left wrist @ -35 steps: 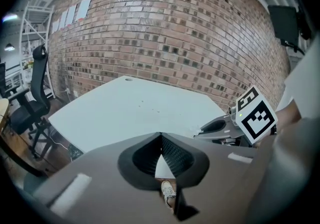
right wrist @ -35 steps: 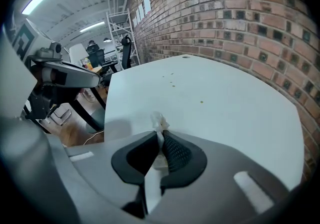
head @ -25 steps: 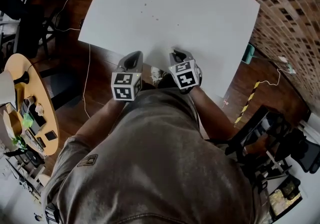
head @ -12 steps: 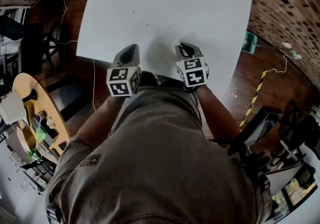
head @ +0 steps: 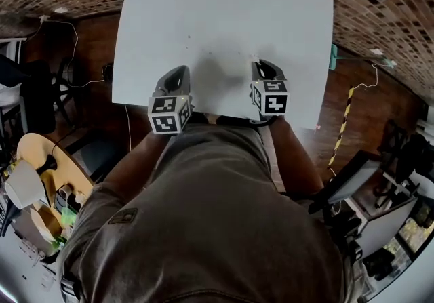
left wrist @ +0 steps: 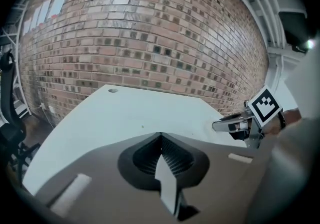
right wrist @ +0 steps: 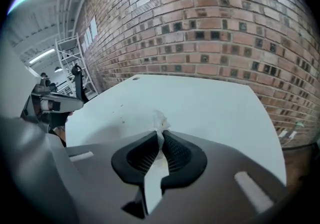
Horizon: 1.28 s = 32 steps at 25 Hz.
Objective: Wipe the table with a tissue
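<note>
**deskrat:** Big white rectangular table, mostly bare. The left gripper hovers at the near edge, jaws pressed together on nothing. The right gripper pinches a small crumpled white tissue over the tabletop.

**mopguy:** Best to press it flat, then sweep toward those tiny dark specks. Only the right gripper view shows the tissue clearly.
</note>
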Available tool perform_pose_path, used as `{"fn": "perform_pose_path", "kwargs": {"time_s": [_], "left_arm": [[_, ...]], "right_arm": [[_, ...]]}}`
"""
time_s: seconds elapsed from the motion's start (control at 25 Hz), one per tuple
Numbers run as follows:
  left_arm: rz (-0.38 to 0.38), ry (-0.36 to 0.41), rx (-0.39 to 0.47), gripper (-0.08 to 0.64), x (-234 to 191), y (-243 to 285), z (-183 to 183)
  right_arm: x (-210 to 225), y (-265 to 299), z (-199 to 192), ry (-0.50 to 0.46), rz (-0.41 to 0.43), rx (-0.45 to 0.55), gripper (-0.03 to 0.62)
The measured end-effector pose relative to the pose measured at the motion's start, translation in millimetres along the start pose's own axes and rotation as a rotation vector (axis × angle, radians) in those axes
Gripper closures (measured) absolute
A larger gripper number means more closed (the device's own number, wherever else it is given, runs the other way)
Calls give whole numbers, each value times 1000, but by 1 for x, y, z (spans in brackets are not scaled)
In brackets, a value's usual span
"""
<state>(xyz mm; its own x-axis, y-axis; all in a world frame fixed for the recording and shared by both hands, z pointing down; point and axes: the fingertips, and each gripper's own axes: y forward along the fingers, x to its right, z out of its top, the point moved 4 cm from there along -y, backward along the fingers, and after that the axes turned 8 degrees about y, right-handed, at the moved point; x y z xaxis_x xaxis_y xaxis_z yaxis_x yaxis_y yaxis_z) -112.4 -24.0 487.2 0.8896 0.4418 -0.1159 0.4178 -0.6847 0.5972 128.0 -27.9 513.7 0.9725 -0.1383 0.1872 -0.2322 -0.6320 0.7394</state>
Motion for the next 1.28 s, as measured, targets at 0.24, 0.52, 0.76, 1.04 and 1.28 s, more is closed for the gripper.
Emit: {"fn": "perform_pose_path", "kwargs": {"time_s": [0.24, 0.52, 0.76, 1.04, 1.28], "left_arm": [[-16, -7, -4, 558, -45, 8, 5], [-1, -17, -24, 558, -54, 21, 10], [3, -29, -57, 558, -50, 29, 8], [8, -48, -68, 558, -59, 29, 1], [8, -57, -64, 558, -64, 25, -3]], "right_arm": [[5, 5, 12, 52, -101, 2, 554], [11, 23, 17, 47, -97, -34, 554], [16, 45, 11, 39, -82, -98, 554], [4, 55, 4, 29, -68, -129, 554], [-14, 59, 1, 9, -33, -145, 554]]}}
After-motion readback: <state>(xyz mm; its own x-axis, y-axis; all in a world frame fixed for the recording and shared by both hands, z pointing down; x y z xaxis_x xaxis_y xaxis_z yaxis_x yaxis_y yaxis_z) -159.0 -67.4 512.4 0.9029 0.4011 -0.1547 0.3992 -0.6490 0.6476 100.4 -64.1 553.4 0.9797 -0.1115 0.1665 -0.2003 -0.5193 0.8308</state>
